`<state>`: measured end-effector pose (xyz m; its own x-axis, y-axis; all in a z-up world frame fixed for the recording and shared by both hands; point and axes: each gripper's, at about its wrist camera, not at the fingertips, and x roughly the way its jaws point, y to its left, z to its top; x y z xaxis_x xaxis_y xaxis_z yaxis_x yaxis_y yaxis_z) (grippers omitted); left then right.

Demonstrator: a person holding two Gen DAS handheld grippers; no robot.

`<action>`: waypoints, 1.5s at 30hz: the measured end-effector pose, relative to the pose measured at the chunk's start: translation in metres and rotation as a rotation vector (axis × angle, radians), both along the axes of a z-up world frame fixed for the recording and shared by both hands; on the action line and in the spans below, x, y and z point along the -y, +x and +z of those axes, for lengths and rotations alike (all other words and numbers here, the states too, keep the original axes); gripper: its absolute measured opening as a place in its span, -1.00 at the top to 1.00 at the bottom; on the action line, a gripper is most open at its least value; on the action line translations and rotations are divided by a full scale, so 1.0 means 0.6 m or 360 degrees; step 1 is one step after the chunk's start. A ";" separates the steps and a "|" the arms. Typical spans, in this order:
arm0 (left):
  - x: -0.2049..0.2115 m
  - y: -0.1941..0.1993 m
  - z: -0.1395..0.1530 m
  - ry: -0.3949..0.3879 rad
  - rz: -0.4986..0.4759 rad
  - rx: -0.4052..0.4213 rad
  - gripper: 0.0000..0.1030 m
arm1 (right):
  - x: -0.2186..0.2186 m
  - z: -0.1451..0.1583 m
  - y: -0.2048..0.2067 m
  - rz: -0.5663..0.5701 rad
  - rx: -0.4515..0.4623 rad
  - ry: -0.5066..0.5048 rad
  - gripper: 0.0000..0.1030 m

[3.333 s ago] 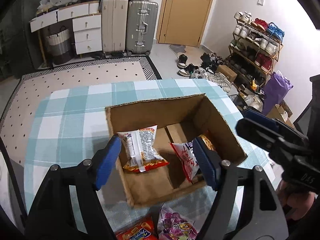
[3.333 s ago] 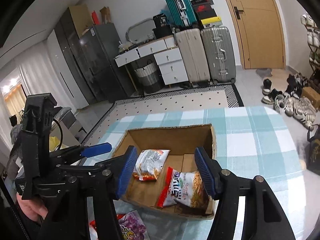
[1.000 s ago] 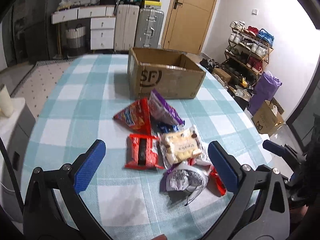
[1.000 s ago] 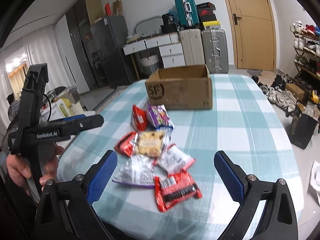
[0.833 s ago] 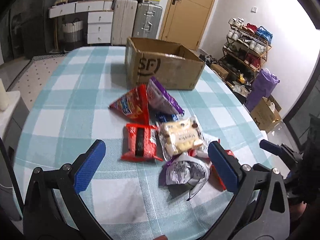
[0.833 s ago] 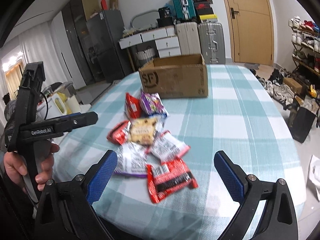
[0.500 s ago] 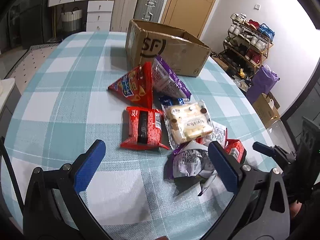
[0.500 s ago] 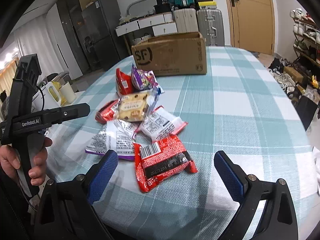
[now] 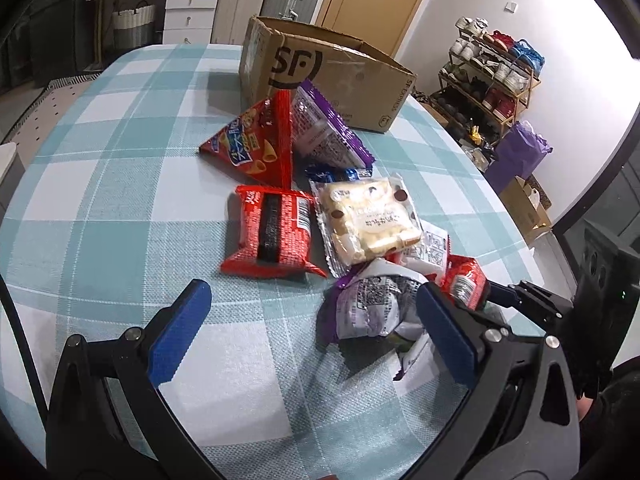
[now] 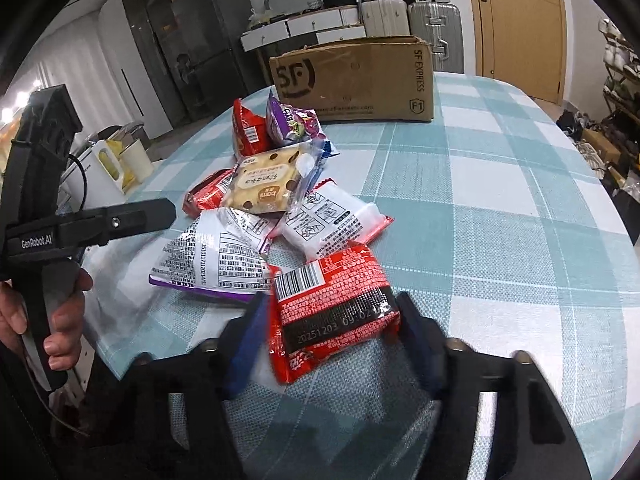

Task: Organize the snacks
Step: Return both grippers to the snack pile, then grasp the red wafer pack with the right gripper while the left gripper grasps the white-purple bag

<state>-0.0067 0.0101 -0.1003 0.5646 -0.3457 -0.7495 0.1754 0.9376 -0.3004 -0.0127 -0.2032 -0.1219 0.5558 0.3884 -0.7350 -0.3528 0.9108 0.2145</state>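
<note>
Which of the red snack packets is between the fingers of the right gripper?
The red packet with the barcode, nearest the table edge, lies between the right gripper fingers.

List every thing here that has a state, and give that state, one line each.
cardboard box: upright, top open
red barcode packet: lying flat on the table
left gripper: open, empty, above the table
right gripper: astride the red barcode packet; grip unclear through blur
biscuit packet: resting on other packets
door: shut
drawers: shut
</note>
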 end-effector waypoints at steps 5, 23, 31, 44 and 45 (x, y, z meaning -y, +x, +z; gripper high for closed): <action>0.005 -0.001 0.001 -0.0014 -0.0016 -0.0006 -0.97 | 0.010 -0.001 0.004 -0.0012 -0.0005 0.0056 0.02; 0.039 -0.006 0.001 -0.0006 -0.0105 -0.0021 -0.97 | 0.032 0.013 -0.010 -0.0040 0.0045 0.0153 0.03; 0.057 0.013 -0.016 0.0026 -0.0137 -0.0060 -0.97 | 0.034 0.021 -0.020 -0.0018 0.0078 0.0144 0.03; 0.091 0.024 -0.034 0.0013 -0.0221 -0.0087 -0.13 | 0.058 0.023 -0.024 -0.0064 0.0085 0.0163 0.03; 0.098 0.022 -0.033 0.0028 -0.0264 -0.0075 0.03 | 0.059 0.025 -0.026 -0.0066 0.0089 0.0163 0.03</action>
<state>0.0065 -0.0485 -0.1202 0.4652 -0.4175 -0.7805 0.3141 0.9022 -0.2954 -0.0282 -0.2388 -0.1071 0.6121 0.4357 -0.6599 -0.3291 0.8992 0.2884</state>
